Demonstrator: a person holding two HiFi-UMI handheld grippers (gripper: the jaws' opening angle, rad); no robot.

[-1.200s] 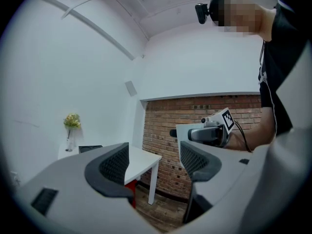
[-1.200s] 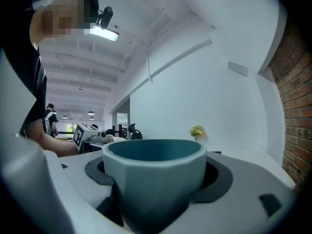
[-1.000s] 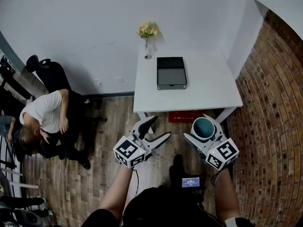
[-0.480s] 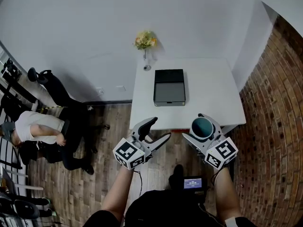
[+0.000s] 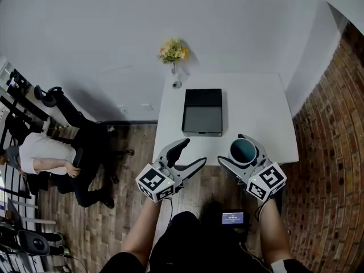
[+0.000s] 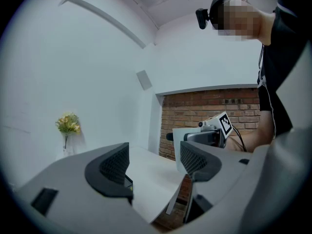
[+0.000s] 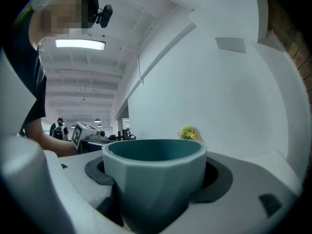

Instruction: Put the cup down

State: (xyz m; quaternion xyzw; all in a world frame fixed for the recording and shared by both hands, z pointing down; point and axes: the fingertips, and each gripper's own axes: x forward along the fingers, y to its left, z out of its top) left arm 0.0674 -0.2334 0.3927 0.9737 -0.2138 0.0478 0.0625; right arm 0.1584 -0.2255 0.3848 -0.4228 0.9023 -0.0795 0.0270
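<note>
A teal cup (image 5: 244, 151) (image 7: 153, 179) stands upright between the jaws of my right gripper (image 5: 242, 152), which is shut on it, held over the front edge of the white table (image 5: 250, 115). In the right gripper view both dark pads (image 7: 217, 177) press the cup's sides. My left gripper (image 5: 185, 155) (image 6: 155, 165) hangs open and empty in front of the table's near left edge, its pads (image 6: 113, 167) well apart.
A dark box (image 5: 202, 112) lies on the middle of the table. A small vase of yellow flowers (image 5: 174, 53) stands at its back left corner. A brick wall (image 5: 330, 152) runs along the right. A person (image 5: 40, 158) sits by an office chair (image 5: 54, 95) at left.
The view has drawn closer to the table, which now reaches under the grippers. The cup in the right gripper has moved from over the floor to the table's front edge. The person at left has shifted.
</note>
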